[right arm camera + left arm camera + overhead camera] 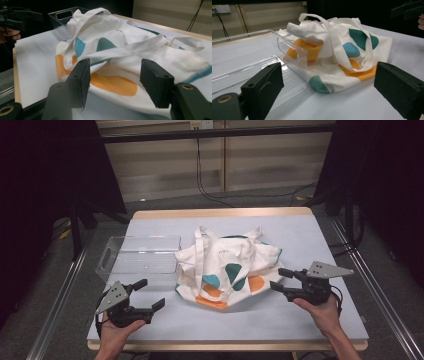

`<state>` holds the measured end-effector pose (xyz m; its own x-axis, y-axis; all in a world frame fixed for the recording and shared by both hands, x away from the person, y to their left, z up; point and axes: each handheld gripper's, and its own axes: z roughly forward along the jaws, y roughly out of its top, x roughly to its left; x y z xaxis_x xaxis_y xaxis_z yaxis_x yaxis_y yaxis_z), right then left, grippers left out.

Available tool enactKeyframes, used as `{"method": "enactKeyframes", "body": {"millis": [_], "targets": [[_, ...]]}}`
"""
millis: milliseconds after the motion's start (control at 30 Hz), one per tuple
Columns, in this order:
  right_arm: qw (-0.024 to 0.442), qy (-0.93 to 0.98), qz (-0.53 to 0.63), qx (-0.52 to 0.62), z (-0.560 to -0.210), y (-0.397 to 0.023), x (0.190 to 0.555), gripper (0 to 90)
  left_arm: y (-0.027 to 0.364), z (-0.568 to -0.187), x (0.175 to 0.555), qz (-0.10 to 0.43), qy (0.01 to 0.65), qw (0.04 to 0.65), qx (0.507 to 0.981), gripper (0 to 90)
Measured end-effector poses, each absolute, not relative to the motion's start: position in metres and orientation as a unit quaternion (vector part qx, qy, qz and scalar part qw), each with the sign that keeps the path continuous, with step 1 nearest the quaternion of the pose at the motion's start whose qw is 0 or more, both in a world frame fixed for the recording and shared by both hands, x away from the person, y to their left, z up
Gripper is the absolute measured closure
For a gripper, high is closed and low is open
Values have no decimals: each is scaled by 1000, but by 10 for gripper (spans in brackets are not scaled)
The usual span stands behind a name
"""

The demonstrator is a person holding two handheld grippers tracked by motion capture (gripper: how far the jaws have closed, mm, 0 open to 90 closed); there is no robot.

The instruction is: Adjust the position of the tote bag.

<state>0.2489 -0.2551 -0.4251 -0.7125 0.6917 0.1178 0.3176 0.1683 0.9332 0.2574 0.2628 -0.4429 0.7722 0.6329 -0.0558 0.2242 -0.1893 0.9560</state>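
At the far left of the high view the room falls into dark curtain, with a grey floor and a metal rail (pixel 60 295) running along the bench's edge. The bench (pixel 300 235) has a pale blue-grey top with a light wooden rim showing at its far side. Behind it stands a beige panelled wall (pixel 165 165), crossed by a dark horizontal bar, with black cables (pixel 210 190) hanging down and trailing over the floor.

On the near left corner the left tongs (pixel 150 295) hover over the bench, held in the person's left hand (pixel 116 332), jaws spread wide with nothing between them. Just beyond them lies a clear plastic tray (pixel 116 251) with a handle cut-out in its left end.

Touching the tray's right end, in the middle of the bench, lies a crumpled white tote bag (pixel 220 252) with teal, blue and orange blotches, its straps flopped loosely over it.

At the right, the right tongs (pixel 280 279) sit just beside the bag's right edge, held in the right hand (pixel 324 312); their jaws stand apart and grip nothing, and the right gripper view shows the bag's cloth (pixel 117 57) just beyond them. Dark curtain closes the room's right side.
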Motion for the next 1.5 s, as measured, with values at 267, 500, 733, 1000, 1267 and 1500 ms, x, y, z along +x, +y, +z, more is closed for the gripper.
{"method": "enactKeyframes", "body": {"millis": [267, 500, 733, 1000, 1267, 1500], "targets": [[162, 752, 554, 320, -417, -240, 269, 390, 265, -442, 257, 182, 289, 571, 746, 83], [148, 760, 548, 317, -415, -231, 288, 440, 265, -443, 257, 182, 290, 571, 746, 84], [131, 772, 542, 305, -413, -222, 312, 511, 265, -443, 257, 177, 290, 572, 746, 86], [119, 782, 535, 298, -411, -214, 336, 602, 264, -443, 257, 178, 288, 569, 749, 87], [110, 794, 520, 293, -408, -210, 362, 639, 265, -443, 257, 176, 286, 573, 747, 88], [110, 797, 511, 303, -409, -211, 384, 655, 265, -443, 258, 176, 289, 571, 748, 88]]}}
